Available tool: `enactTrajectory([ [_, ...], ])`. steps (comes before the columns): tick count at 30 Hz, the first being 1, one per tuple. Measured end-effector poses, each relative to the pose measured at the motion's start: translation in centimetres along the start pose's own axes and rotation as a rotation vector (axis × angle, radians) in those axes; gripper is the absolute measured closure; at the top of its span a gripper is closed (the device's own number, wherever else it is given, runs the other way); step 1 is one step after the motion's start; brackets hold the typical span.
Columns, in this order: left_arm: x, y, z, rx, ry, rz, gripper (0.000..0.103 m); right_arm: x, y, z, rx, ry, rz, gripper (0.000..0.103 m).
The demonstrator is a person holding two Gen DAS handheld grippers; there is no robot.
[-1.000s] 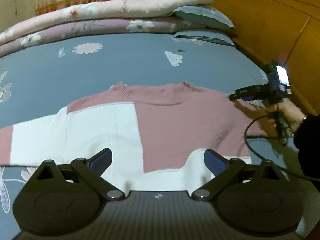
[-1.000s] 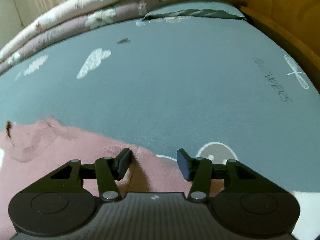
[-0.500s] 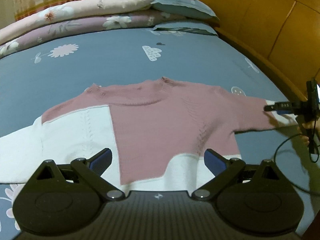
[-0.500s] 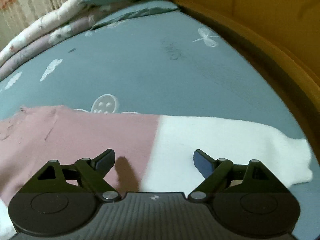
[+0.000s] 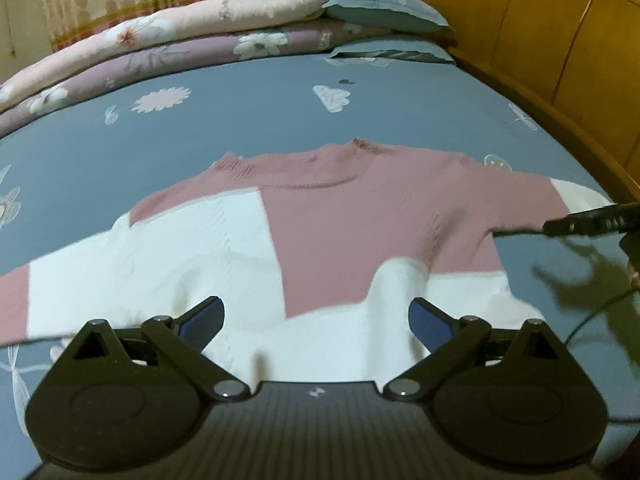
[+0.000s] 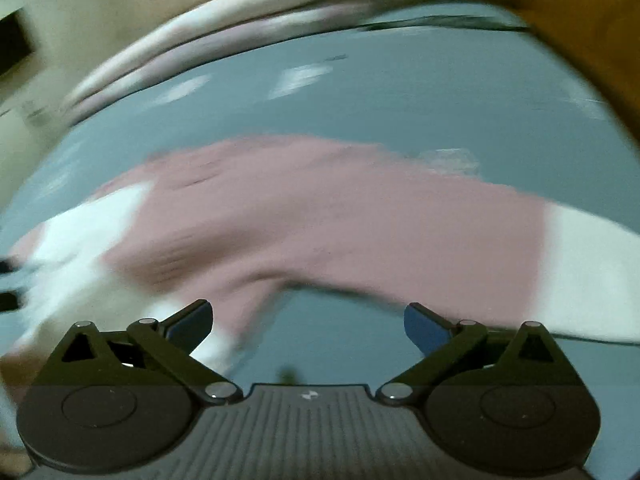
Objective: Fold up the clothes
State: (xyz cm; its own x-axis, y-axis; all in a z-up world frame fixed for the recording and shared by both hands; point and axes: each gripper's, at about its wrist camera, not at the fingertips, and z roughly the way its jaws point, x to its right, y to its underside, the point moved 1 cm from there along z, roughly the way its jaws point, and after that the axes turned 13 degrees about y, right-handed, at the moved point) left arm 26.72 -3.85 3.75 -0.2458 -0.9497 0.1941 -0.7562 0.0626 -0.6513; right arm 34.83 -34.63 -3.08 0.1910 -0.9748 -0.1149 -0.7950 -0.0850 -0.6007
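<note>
While the pink-and-white sweater [image 5: 320,232] lies spread face-up on the blue patterned bedsheet [image 5: 240,120], sleeves out to either side, the left gripper [image 5: 316,316] hovers over its white hem with jaws wide apart and nothing between them. The right gripper [image 6: 306,316], its view blurred, has its jaws opening to their widest above bare sheet just below the right sleeve [image 6: 460,248], gripping nothing. The garment looks laid out and smoothed, the folding itself not yet begun. The next move likely calls for pinching a sleeve or side edge and carrying it across the body.
</note>
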Motion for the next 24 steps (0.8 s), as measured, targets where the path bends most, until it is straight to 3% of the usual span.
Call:
enactTrajectory([
  [2,-0.3,0.5,-0.3,0.003,0.006,-0.036,0.005,-3.0,0.2,0.8,-0.025,-0.082,-0.062,0.000],
  [4,-0.5,1.0,-0.6,0.011,0.006,-0.068,0.005,-5.0,0.4,2.0,-0.064,-0.110,-0.109,0.000],
  [10,-1.1,2.2,-1.4,0.004,-0.033,-0.122,0.005,-7.9,2.1,4.3,-0.122,-0.092,-0.207,0.000],
  [18,-3.0,3.8,0.0,-0.014,-0.023,-0.228,0.005,-7.8,3.3,3.7,-0.081,-0.082,-0.279,0.000],
  [24,-2.9,2.8,1.1,0.035,0.070,-0.233,0.005,-9.1,4.7,3.5,-0.015,-0.032,-0.401,0.000],
])
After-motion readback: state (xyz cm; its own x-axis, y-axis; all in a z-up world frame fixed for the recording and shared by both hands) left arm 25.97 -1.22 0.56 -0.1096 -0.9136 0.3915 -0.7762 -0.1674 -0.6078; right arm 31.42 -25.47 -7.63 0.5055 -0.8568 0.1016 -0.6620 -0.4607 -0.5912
